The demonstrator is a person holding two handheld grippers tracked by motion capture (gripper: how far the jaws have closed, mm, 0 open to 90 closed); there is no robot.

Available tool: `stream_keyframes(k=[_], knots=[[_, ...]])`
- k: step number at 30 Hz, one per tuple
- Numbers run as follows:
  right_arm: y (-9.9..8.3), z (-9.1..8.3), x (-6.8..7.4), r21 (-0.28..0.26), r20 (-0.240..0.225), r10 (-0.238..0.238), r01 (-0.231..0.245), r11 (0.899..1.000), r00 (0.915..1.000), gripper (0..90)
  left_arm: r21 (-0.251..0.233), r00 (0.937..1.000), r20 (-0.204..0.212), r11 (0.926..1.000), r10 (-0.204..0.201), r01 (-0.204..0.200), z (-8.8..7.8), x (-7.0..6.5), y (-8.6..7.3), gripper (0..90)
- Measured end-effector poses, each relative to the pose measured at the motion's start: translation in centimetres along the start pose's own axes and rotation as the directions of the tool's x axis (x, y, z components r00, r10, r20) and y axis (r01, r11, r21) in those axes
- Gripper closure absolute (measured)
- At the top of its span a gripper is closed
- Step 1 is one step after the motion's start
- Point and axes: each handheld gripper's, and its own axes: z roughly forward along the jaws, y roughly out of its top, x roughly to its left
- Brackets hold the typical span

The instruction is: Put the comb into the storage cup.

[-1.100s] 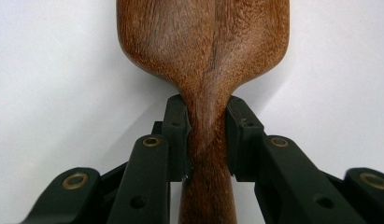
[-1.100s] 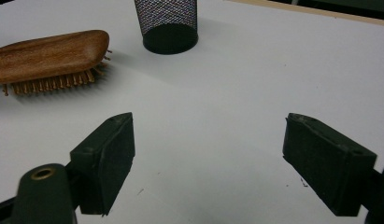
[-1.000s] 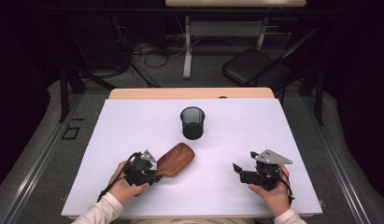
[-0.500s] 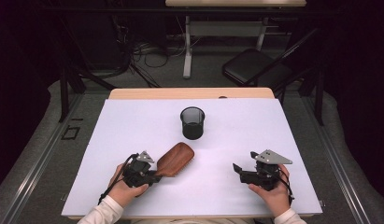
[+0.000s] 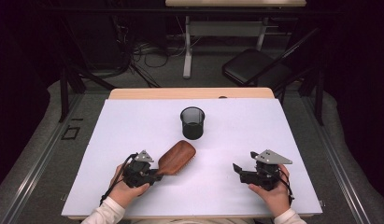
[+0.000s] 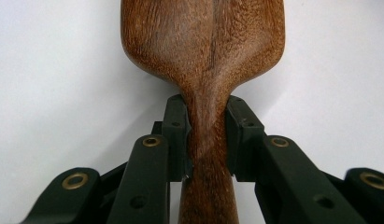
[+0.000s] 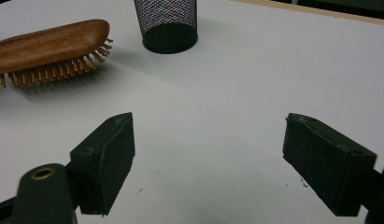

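- Gripping the narrow neck of a wooden hairbrush [image 6: 203, 60], the left gripper [image 6: 206, 135] has both jaws pressed against the handle, one on each side (seen close up in the left gripper view).
- From above, the hairbrush [image 5: 176, 157] lies on the white table [image 5: 255, 135], its head pointing away from the person's left hand [image 5: 126, 186] and toward the middle of the table; the left gripper [image 5: 154, 174] sits at its handle end.
- Bristles face down (the right gripper view shows the hairbrush [image 7: 49, 44] side-on, bristle tips at the white surface).
- A black mesh cup [image 5: 192, 122] stands upright beyond the brush head, near it but apart; it also appears in the right gripper view [image 7: 166, 23].
- The right gripper [image 7: 208, 163] is released, its jaws spread wide with nothing between them.
- From above, the right gripper [image 5: 236, 169] rests low at the table's near right side, held in the person's right hand [image 5: 273, 193], well apart from the brush.
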Motion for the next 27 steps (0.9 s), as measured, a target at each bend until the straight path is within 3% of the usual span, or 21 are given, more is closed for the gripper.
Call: stream_keyframes(k=[4, 17, 27], knots=[[0.0, 0.0, 0.0, 0.001, 0.0, -0.002, 0.002, 1.0, 1.0, 16.7, -0.027, 0.9998, -0.021, 0.9996, 0.003, -0.003, -0.3, -0.1, 0.2, 72.3], [0.0, 0.0, 0.0, 0.002, -0.001, -0.002, 0.002, 1.0, 1.0, 16.7, -0.087, 0.9998, -0.021, 0.9962, -0.001, 0.0, -1.2, -0.6, 1.0, 72.3], [0.0, 0.0, 0.0, 0.005, -0.004, -0.001, 0.001, 1.0, 1.0, 16.7, -0.127, 0.9996, -0.022, 0.9916, 0.017, -0.02, -1.7, -1.2, 1.7, 72.3]])
